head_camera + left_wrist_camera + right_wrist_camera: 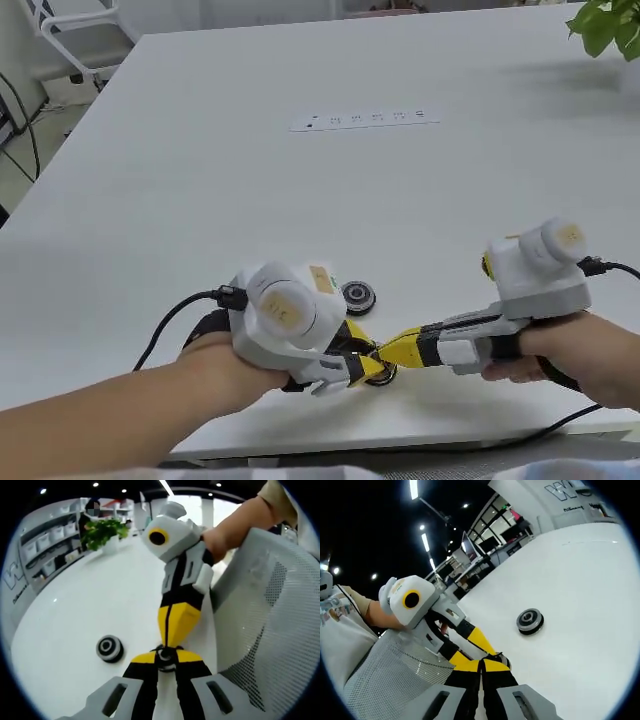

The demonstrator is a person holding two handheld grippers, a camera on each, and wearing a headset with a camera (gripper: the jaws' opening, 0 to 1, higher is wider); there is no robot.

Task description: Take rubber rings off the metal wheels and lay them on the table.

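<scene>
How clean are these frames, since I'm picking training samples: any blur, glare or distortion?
Head view: even light, soft shadows, the plant slightly soft in the corner. Left gripper view: fisheye curves the table, and the top is washed out. Right gripper view: dark ceiling with glaring lamps, and the loose wheel is sharp.

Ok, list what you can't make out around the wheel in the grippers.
Held wheel, left gripper view: yellow gripper tips cover its rim; ring on or off is unclear.
Right gripper, right gripper view: its own jaws hide what it pinches.
Free wheel, head view: too small to judge its ring.
</scene>
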